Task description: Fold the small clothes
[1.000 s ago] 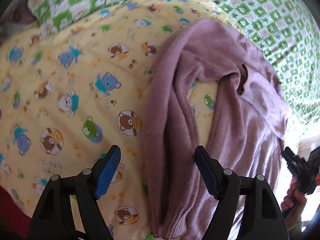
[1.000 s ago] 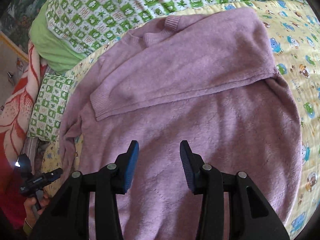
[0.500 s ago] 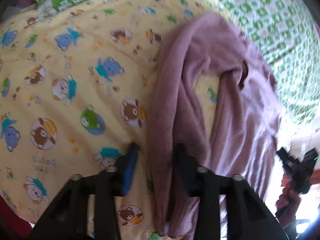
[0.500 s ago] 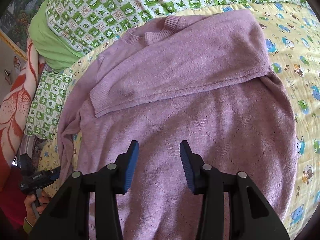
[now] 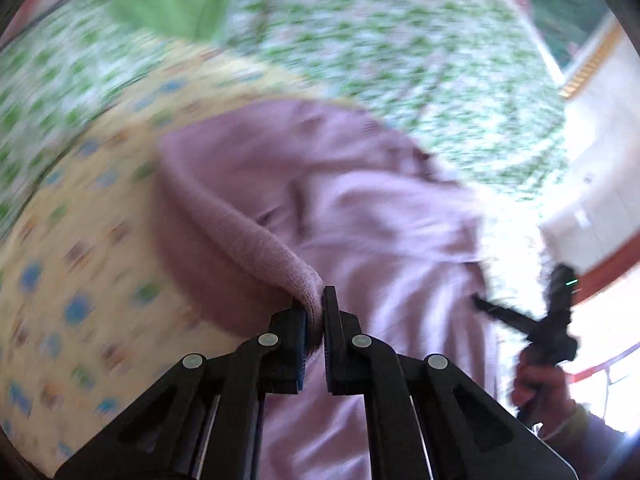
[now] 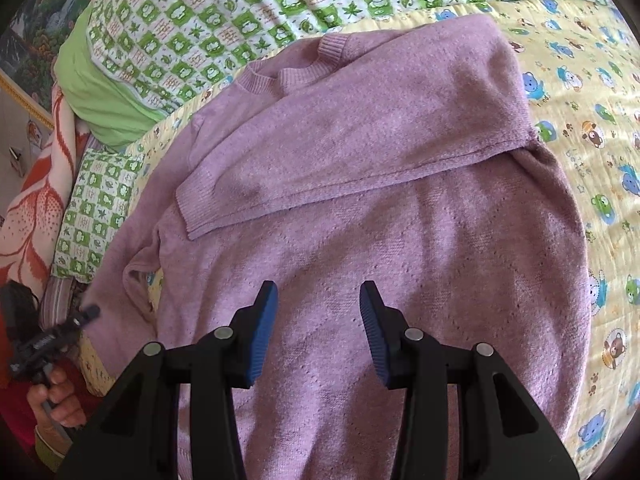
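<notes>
On quilt (image 6: 580,92): sweater (image 6: 400,240) lengthwise, neck prob. far end.

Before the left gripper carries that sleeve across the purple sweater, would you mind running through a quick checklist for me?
1. Left gripper grips the sleeve: ok; its jaws have just closed, pinching the knit fold.
2. Only one layer pinched: cannot tell; the fold hides it.
3. Right gripper is empty: ok; it is open above the purple sweater, with nothing between its fingers.
4. Other sleeve already folded across the chest: ok.
5. Sweater body lies flat: ok in the right wrist view; the left wrist view is blurred.
6. Yellow bear-print blanket beside the sweater has nothing on it: ok.
</notes>
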Demonstrator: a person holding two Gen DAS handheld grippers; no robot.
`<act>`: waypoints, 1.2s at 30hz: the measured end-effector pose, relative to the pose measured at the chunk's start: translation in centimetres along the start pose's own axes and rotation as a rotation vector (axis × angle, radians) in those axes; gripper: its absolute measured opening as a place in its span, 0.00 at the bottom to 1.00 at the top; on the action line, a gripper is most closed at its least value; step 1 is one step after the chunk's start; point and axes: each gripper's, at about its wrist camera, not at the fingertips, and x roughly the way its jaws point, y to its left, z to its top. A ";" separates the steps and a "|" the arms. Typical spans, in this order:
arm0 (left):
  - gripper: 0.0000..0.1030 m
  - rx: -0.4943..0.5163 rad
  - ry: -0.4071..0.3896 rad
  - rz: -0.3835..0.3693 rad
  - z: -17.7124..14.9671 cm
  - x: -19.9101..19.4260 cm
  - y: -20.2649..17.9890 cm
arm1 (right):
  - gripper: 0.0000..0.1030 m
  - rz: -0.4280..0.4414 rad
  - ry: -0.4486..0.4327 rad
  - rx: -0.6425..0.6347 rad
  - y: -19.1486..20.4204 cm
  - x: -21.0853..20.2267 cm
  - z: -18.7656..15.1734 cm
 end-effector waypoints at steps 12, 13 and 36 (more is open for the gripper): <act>0.05 0.209 0.154 -0.159 7.8 19.6 -16.8 | 0.43 -0.007 -0.047 0.089 -5.2 -2.1 1.8; 0.05 0.220 0.171 -0.155 7.6 21.3 -17.2 | 0.43 -0.009 -0.052 0.096 -5.7 -2.3 2.0; 0.33 0.076 0.079 0.101 2.7 14.7 -7.2 | 0.57 0.042 -0.032 -0.260 1.8 2.7 3.5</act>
